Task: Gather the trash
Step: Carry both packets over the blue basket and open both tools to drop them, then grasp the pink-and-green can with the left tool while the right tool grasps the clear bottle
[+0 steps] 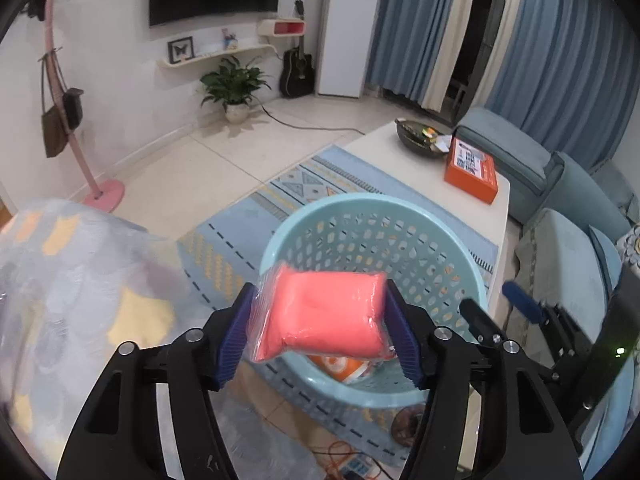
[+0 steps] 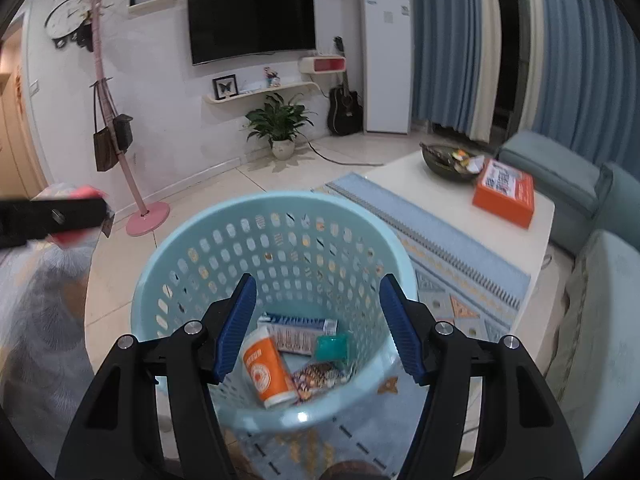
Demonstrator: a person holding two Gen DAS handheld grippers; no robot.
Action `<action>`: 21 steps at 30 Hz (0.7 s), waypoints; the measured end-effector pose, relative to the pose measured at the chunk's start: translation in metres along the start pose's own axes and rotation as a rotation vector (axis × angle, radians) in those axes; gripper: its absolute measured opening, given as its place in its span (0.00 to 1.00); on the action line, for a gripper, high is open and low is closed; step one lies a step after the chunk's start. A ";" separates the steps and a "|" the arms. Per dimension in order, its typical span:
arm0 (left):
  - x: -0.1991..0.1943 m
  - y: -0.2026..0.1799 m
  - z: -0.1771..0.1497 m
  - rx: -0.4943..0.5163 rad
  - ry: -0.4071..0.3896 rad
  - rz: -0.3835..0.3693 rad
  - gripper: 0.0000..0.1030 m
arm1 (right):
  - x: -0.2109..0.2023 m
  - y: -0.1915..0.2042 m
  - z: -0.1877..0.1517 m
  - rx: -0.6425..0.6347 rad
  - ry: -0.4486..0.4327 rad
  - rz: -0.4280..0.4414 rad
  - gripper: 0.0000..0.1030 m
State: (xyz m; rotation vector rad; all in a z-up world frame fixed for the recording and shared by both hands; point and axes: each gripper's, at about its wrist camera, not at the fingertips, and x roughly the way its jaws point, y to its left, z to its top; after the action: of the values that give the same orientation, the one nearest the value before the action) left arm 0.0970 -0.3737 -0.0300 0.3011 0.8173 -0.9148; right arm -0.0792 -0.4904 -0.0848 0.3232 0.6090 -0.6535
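Left gripper: pads flank the pink packet at both ends and seem to touch it — poised over the basket, presumably for a drop.
Packet wrap: clear film, contents unreadable.
Basket floor: orange tube, white carton, teal piece and a patterned wrapper lie collected there.
Right gripper: jaws apart, nothing between them, hanging over the basket mouth — likely just emptied.
Blurred cloth: lower left, too smeared to identify.
Table: orange box and a dark bowl — contents too small to tell.
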 end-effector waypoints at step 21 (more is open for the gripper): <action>-0.104 0.050 0.011 -0.099 -0.149 -0.081 0.65 | -0.038 0.003 -0.018 0.057 -0.007 0.042 0.60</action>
State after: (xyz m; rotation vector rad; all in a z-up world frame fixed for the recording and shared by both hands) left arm 0.1068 -0.2892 0.0485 0.1131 0.7384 -0.9574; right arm -0.1086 -0.4618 -0.0750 0.3854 0.5765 -0.6322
